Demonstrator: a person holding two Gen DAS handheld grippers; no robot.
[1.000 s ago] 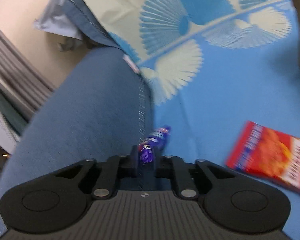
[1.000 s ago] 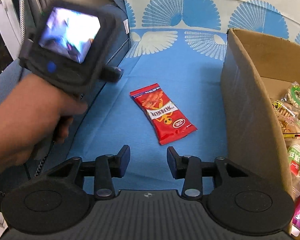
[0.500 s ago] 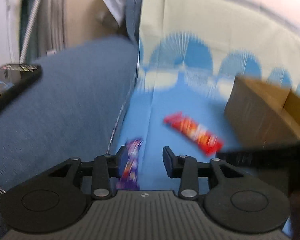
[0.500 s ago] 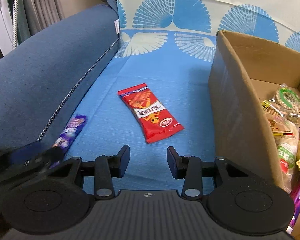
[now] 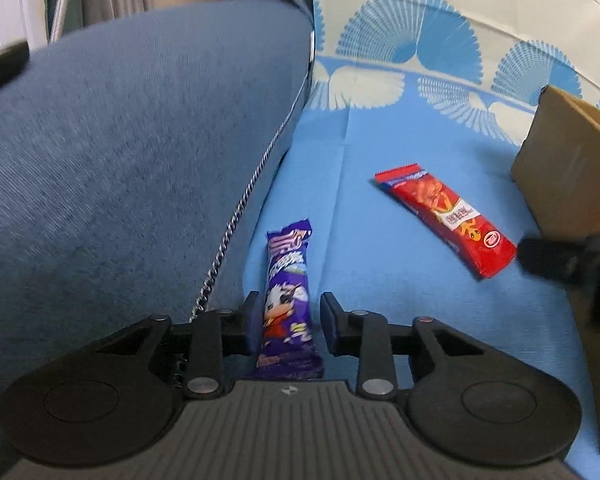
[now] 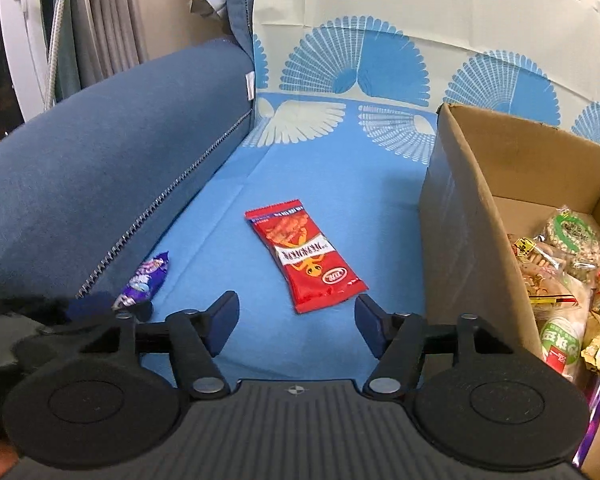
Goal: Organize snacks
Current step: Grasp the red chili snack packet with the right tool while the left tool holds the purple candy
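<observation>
With most snacks already in the cardboard box [image 6: 452, 216] at the sofa seat's right edge, my left gripper [image 5: 288, 326] had been narrowing its jaws around, not pinching, the purple bar [image 5: 286, 300] by the armrest, while my right gripper [image 6: 296, 320] spread empty before the red packet [image 6: 304, 254] mid-seat.

Black ribbed gripper [image 6: 296, 316] body, 2 round discs, silver screws, blue pads.

Counted: one purple snack bar [image 5: 286, 304], one red snack packet [image 6: 305, 255], one cardboard box [image 6: 466, 216] holding several mixed packets [image 6: 560, 280] (exact number unclear), two grippers, left [image 5: 288, 322] and right [image 6: 296, 320].
</observation>
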